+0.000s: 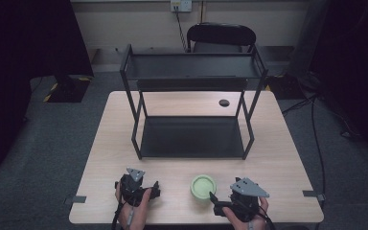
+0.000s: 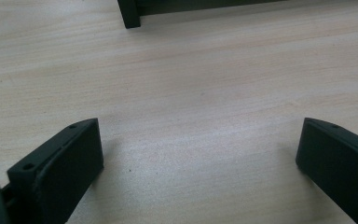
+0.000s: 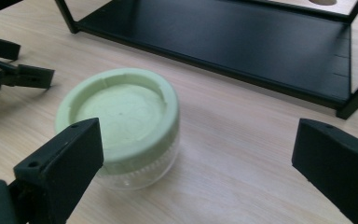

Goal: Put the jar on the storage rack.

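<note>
Standing behind jar [image 1: 203, 186], black shelf rack [image 1: 191, 139], both grippers beside jar

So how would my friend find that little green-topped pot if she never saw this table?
Start at the pale wooden table with the black metal two-shelf rack standing on it. Come forward from the rack to the near edge, between the left gripper and the right gripper. There sits a small round clear jar with a pale green lid, the one green thing among black parts.
</note>
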Demonstrator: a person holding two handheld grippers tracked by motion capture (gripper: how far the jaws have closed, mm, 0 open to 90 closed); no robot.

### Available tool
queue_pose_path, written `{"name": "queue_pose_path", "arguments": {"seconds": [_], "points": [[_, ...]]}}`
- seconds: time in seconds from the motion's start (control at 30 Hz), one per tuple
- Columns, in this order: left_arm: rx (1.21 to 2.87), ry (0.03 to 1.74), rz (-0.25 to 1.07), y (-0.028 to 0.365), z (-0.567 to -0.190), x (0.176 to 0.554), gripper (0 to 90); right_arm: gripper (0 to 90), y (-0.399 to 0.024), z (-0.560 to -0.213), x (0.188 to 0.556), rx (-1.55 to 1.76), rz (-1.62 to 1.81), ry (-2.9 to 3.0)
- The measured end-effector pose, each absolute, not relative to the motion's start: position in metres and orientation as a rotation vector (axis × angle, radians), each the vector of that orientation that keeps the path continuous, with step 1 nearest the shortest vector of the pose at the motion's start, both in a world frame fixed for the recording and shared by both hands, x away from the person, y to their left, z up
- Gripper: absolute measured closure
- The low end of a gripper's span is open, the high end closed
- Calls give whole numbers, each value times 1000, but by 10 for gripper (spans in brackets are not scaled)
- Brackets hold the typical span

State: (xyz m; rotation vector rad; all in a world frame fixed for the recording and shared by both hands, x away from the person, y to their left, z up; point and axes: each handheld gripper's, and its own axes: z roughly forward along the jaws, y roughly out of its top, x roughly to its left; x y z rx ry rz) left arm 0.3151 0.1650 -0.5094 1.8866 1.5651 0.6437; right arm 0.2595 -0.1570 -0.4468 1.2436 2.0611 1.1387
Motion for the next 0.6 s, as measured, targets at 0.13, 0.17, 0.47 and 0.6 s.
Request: {"name": "queue_pose_path", "arguments": {"seconds": [0.13, 0.17, 0.47, 0.6], "points": [[1886, 1565, 644, 165, -509, 315, 0, 11, -151, -448, 260, 1226, 1154, 2085], [1886, 1565, 644, 165, -509, 315, 0, 11, -149, -448, 260, 1220, 1154, 2090], [1886, 1565, 644, 165, -509, 315, 0, 14, -130, -441, 269, 1146, 1188, 2143], [1886, 1565, 644, 165, -509, 315, 0, 15, -121, -442, 276, 1122, 1193, 2181]]}}
